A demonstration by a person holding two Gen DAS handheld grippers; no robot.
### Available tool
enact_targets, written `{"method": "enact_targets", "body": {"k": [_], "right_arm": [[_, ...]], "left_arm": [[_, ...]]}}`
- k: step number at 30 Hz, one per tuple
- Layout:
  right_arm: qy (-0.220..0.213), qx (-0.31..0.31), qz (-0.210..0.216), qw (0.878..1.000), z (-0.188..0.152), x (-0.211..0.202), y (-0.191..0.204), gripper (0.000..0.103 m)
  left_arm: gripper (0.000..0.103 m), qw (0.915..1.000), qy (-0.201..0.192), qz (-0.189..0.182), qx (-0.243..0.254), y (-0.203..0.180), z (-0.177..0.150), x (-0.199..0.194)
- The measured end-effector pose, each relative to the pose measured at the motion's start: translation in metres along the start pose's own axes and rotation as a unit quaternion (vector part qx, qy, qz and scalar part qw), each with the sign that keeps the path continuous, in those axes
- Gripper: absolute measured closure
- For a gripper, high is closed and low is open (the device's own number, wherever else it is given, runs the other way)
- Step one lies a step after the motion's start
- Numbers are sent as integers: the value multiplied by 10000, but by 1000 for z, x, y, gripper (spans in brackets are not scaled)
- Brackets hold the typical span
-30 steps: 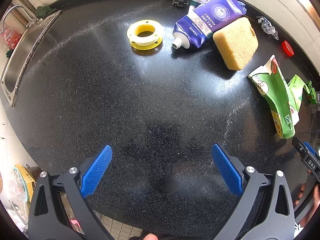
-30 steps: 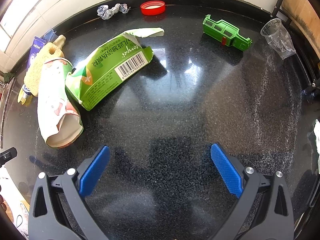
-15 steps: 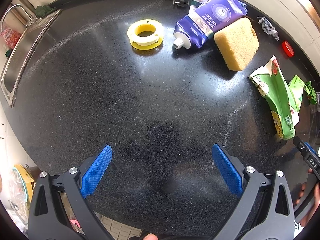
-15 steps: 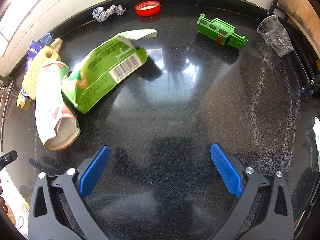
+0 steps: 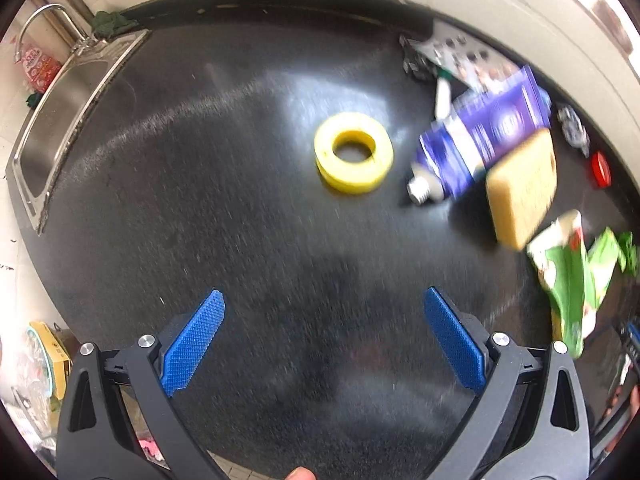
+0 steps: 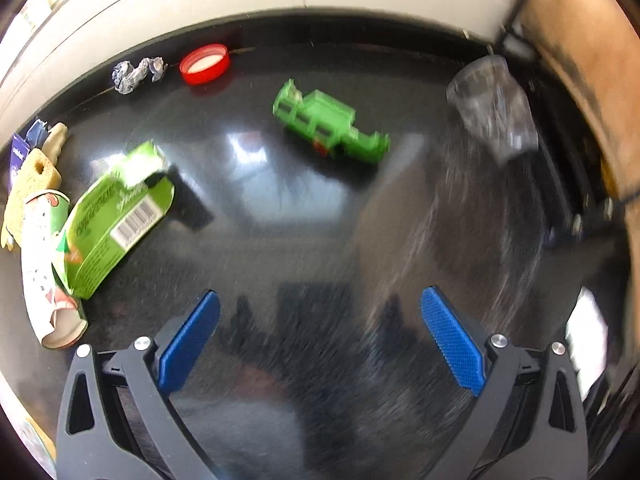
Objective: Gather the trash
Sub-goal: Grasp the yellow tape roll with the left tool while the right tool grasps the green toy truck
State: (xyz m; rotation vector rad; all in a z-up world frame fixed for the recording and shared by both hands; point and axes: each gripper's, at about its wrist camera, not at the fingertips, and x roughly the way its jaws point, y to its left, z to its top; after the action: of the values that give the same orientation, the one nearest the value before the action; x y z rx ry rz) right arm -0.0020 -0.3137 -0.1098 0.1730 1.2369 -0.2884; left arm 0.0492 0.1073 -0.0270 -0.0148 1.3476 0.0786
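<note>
Trash lies on a black speckled counter (image 5: 240, 208). In the left wrist view: a yellow tape ring (image 5: 353, 151), a purple tube (image 5: 480, 140), a yellow sponge (image 5: 522, 188), green cartons (image 5: 568, 280). My left gripper (image 5: 324, 340) is open and empty above bare counter. In the right wrist view: a crushed green carton (image 6: 116, 220), a white carton (image 6: 44, 264), crumpled foil (image 6: 138, 74), a red lid (image 6: 205, 63), a green toy truck (image 6: 328, 122), a clear plastic cup (image 6: 492, 106). My right gripper (image 6: 320, 336) is open and empty.
A steel sink (image 5: 60, 120) with a tap sits at the counter's left end. A blister pack (image 5: 452, 54) lies at the back wall. A wooden panel (image 6: 580, 60) stands at the right. A white scrap (image 6: 586, 332) lies at the right edge.
Both views have tilted up and shifted, with motion blur. The left gripper moved toward the tape ring; the right swung rightward, so the cartons slid to the left edge.
</note>
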Motion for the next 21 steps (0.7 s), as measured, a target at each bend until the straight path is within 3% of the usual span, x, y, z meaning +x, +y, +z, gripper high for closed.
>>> {"method": "enact_targets", "body": {"k": [3,7,13,16,21], "right_arm": [[-98,-604,-281,9977,30,-4,3,6],[-64,-1102,-373,9932,67,2,6,6],[424,-1683,-395,9840,108,34,14,6],[731,-1837,-299,9798,121,53,19,6],[902,-1483,358,9842,137,66,13,7]], "left_arm": [[6,9997,-126,99,-185,11,32,-2],[6,9991,8,288,-307,21,66,15],[6,9979,296,407,-399,22,93,44],[6,9976,420,509,-209,16,101,57],[6,9960,604,649,-67,14,108,75]]}}
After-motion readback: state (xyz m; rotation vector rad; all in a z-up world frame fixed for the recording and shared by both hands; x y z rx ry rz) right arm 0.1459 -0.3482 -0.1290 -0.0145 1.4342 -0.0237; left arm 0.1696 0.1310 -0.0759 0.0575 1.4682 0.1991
